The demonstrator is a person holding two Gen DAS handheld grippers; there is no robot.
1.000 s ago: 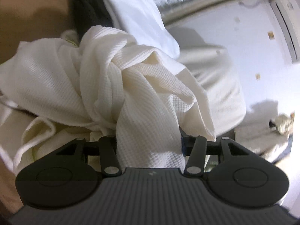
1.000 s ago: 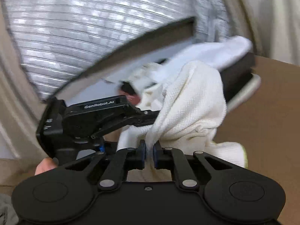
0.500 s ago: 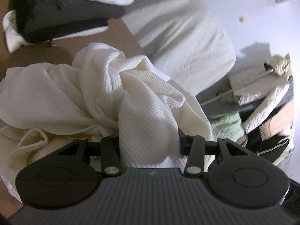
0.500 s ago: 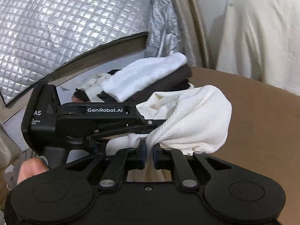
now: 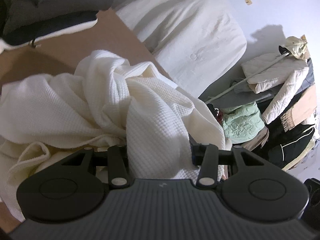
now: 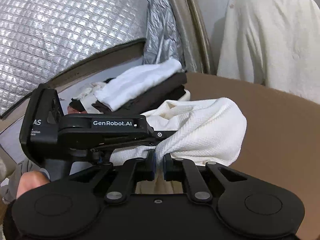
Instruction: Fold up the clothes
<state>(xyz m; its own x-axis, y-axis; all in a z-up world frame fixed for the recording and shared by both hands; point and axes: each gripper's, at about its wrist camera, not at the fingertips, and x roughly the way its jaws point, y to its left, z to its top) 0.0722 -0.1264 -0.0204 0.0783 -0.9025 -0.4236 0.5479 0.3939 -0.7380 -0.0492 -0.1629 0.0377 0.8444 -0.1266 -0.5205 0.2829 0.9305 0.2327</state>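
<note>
A cream waffle-knit garment [image 5: 104, 108] lies bunched on the brown table [image 5: 112, 36]. In the left wrist view a thick fold of it runs between my left gripper's [image 5: 159, 152] fingers, which stand wide apart with the cloth filling the gap. In the right wrist view my right gripper [image 6: 159, 160] is shut on a pinch of the same garment [image 6: 202, 132]. The left gripper's body [image 6: 96, 132] shows there from the side, reaching into the cloth just left of my right fingertips. A hand [image 6: 30, 182] holds its handle.
A stack of folded clothes, white on dark brown [image 6: 144, 88], sits at the table's far side and also shows in the left wrist view [image 5: 50, 10]. A cream-covered chair back [image 6: 270, 40] stands beyond the table. A pile of jackets [image 5: 276, 92] lies off to the right. Silver quilted foil [image 6: 70, 18] covers the back wall.
Both cameras have tilted down and swung, so the table, the folded stack and the clothes pile came into view. The garment has come down towards the table. Both grips look unchanged.
</note>
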